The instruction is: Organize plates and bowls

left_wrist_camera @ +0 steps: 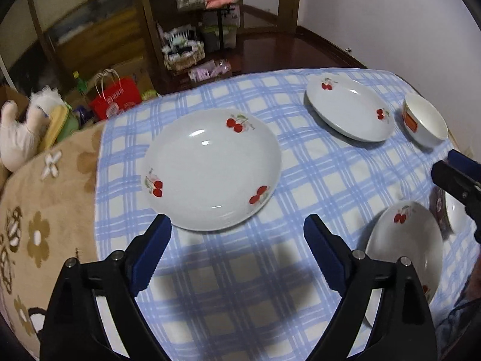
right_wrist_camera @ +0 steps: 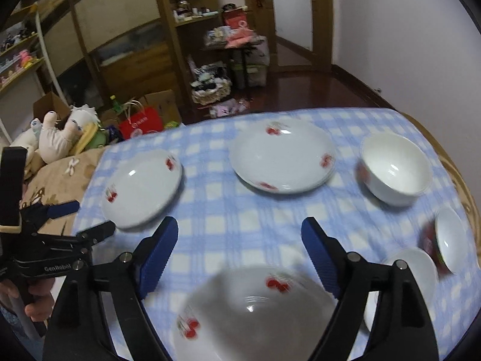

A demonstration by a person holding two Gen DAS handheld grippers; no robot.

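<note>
Fingers of the left gripper (left_wrist_camera: 237,225) spread wide, blue pads empty, nothing between them, pointing steeply down at the counter under the blue-and-white checked cloth (left_wrist_camera: 234,294). Just past the tips: white shallow ceramic plate with red cherry prints (left_wrist_camera: 212,170), flat on the cloth, not touched. Fingers of the right gripper (right_wrist_camera: 239,228) also wide apart, empty, angled down. Below and between them in the right wrist view, a second white cherry-print plate (right_wrist_camera: 255,310), blurred, at the near edge of the cloth; no pad contact visible.

Third cherry plate (right_wrist_camera: 284,156) lies further back, centre-right. Beside it to the right, a white ceramic bowl with a red label (right_wrist_camera: 395,168), upright. Near the right edge, a small white bowl with a dark red outside (right_wrist_camera: 448,237), apparently tilted toward the camera, blurred. Just beside it a plain white bowl (right_wrist_camera: 418,267), partly hidden behind the right finger.

The left gripper shows at the left of the right wrist view (right_wrist_camera: 87,219), gripped by a hand (right_wrist_camera: 36,300) low on its handle. Both grippers hang above the cloth, well apart.

Brown floral blanket (left_wrist_camera: 45,210) next to the cloth on the left.
</note>
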